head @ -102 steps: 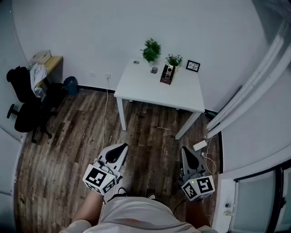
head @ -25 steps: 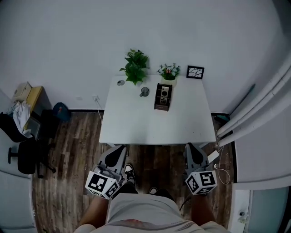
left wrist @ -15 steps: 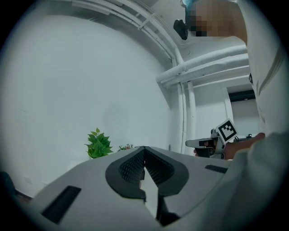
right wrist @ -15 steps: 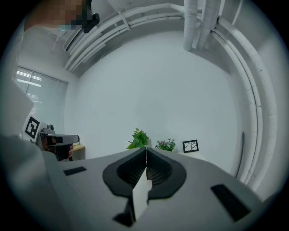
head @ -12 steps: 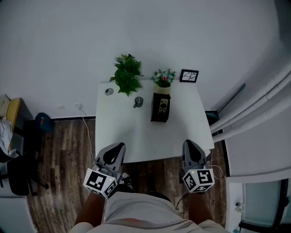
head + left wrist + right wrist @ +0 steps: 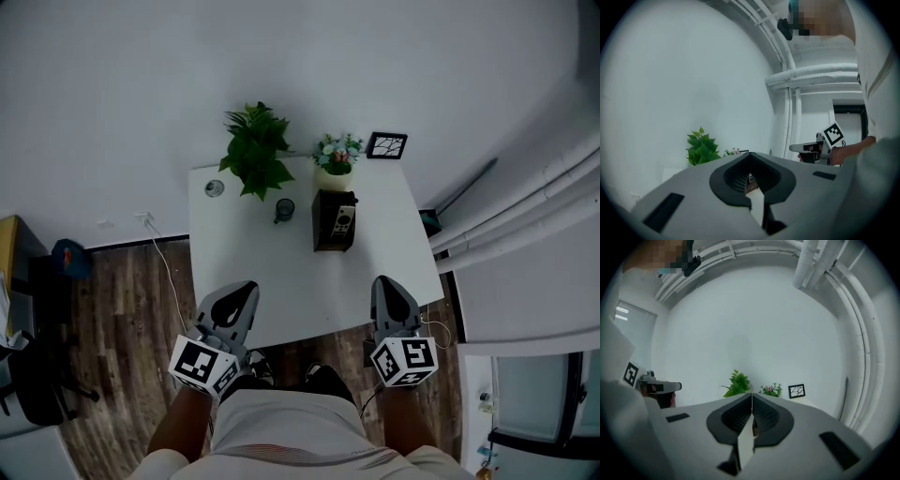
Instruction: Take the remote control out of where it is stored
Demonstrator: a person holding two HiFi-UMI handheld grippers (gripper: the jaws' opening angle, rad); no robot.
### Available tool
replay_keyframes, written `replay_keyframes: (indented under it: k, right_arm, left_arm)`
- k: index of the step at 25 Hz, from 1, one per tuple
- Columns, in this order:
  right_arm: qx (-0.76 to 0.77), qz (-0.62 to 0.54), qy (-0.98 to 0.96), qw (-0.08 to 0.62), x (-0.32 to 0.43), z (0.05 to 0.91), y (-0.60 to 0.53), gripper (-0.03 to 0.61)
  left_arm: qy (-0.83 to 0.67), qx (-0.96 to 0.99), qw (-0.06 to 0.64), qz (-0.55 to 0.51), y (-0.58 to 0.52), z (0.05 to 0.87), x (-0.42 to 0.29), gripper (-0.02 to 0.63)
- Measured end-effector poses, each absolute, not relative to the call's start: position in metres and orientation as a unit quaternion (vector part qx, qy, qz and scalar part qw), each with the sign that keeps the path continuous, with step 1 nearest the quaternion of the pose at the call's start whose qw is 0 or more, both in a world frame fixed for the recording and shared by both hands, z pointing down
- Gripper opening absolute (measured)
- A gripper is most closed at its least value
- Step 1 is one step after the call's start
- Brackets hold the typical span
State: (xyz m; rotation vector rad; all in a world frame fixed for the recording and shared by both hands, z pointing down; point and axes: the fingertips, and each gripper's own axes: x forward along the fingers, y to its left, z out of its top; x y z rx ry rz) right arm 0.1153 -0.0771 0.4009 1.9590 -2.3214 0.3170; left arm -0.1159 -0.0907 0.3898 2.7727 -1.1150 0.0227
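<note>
The remote control [image 6: 344,221] stands in a dark holder [image 6: 324,225] toward the back of the white bench [image 6: 244,258]. Its button face is visible and its long axis runs up out of the holder, leaning slightly away from the person. The holder sits just in front of a small flower pot [image 6: 335,161], with a cup [image 6: 284,210] and a leafy plant [image 6: 255,150] to its left.

The remote lies ahead of both tools and between them, but well apart from each. The right tool [image 6: 386,283] is nearer, so the reach probably falls to that hand, moving forward and a little leftward. Both it and the left tool [image 6: 244,289] have their jaws closed tip to tip and hold nothing.

A second ago both tools hung over the floor, short of the bench. Now their tips are over its near edge, and the holder is closer.
</note>
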Motion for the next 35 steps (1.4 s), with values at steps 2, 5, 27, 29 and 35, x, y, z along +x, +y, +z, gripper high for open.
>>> replay_keyframes:
  k: [2, 5, 27, 29, 35]
  right_arm:
    - [0.645, 0.108, -0.755, 0.045, 0.12, 0.405, -0.084, 0.012]
    - [0.645, 0.114, -0.755, 0.038, 0.13, 0.412, -0.098, 0.012]
    - [0.676, 0.167, -0.705, 0.131, 0.121, 0.545, -0.245, 0.232]
    - [0.681, 0.166, -0.699, 0.142, 0.119, 0.558, -0.252, 0.236]
    - [0.697, 0.171, -0.679, 0.157, 0.122, 0.582, -0.261, 0.235]
  left_arm:
    - [-0.374, 0.924, 0.079, 0.009, -0.096, 0.391, -0.114, 0.008]
    - [-0.381, 0.921, 0.076, 0.011, -0.1, 0.392, -0.108, 0.008]
    - [-0.448, 0.884, 0.123, 0.053, -0.117, 0.425, -0.112, 0.008]
    - [-0.452, 0.881, 0.127, 0.057, -0.117, 0.429, -0.117, 0.008]
    - [-0.461, 0.874, 0.14, 0.067, -0.115, 0.439, -0.131, 0.008]
